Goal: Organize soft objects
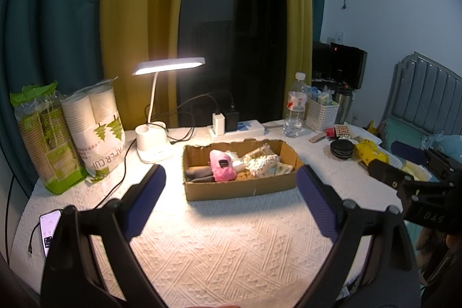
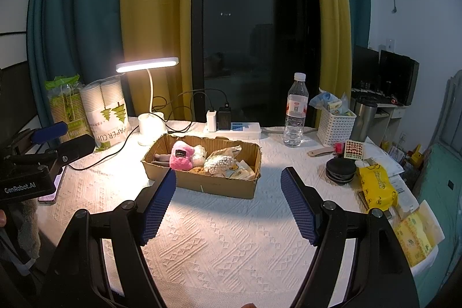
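Table w/ the white textured cloth [image 2: 231, 244] fills most of both views. On it, past my grippers, sits the open brown cardboard box [image 2: 219, 186], roughly centre, w/ all the soft stuff piled inside: a fluffy pink plush w/ a dark label [image 2: 180, 159] on the box's left side, a white bobbly knit bundle [image 2: 219, 163] just beside it toward the right, plus a grey-brown soft thing [image 1: 199, 173] tucked at the far left end. Can't tell what the rest in there is.

Behind the box: lit white desk lamp [image 2: 147, 65], white power strip w/ chargers [image 2: 231, 130], clear plastic water bottle [image 2: 295, 111], white woven plastic basket [image 2: 336, 126].

My left gripper [image 1: 231, 172] has its blue-padded fingers spread wide apart, nothing between them, hovering short of the box. Right gripper [image 2: 228, 175], same deal: blue pads wide apart, holding nothing.
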A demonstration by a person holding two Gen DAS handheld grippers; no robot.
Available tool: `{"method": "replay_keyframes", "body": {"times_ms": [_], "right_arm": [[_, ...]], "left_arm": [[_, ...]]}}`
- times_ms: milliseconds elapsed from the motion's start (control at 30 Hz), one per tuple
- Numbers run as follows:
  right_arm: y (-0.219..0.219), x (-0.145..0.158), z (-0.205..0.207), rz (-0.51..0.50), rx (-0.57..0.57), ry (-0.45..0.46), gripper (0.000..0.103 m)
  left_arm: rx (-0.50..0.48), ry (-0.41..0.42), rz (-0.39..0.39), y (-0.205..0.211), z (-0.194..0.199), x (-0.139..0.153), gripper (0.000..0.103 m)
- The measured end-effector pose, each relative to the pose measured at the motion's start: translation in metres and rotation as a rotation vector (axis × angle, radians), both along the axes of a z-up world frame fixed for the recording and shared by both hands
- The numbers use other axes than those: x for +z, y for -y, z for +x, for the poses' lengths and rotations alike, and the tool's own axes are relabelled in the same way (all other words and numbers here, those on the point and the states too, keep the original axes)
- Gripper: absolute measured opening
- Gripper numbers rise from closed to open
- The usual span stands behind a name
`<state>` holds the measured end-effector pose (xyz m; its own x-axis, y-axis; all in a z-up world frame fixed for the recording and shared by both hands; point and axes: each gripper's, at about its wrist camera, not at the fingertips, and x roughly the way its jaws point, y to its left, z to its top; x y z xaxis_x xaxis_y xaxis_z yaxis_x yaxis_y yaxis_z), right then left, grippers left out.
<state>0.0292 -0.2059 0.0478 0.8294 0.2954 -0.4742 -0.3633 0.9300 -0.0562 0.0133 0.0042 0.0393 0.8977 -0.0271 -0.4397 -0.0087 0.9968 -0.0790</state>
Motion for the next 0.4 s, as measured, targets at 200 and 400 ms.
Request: {"method": "replay_keyframes", "body": {"times_ms": [200, 400], "right_arm": [[0.0019, -0.0038, -0.0002, 0.002, -0.001, -0.004, 0.078], [0.0003, -0.0048, 0.0014, -0.010, 0.009, 0.003, 0.078]], "left_arm": [[-0.001, -0.004, 0.002, 0.0001, -0.0005, 0.0003, 0.093], [-0.022, 0.017, 0.022, 0.0045, 0.0006, 0.0009, 0.093]]}}
